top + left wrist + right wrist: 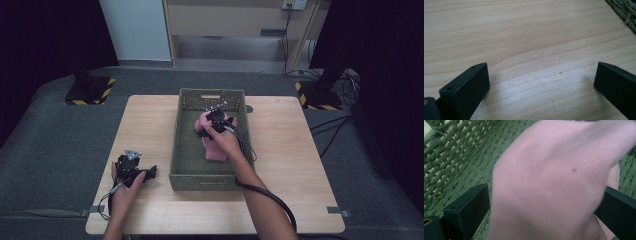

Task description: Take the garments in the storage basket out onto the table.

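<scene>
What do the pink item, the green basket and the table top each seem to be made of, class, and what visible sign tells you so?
Pink item: soft cloth, matte; a fine ribbed weave shows and it drapes in folds.
Green basket: apparently woven fibre or cord, matte; interlaced strands with gaps. Plastic cannot be ruled out.
Table top: light wood or wood-look laminate, smooth with a slight sheen; long grain lines run across it.

Pink cloth (pixel 554 182), green woven basket (pixel 186 165), pale wood-grain table (pixel 290 165), black grippers
</scene>
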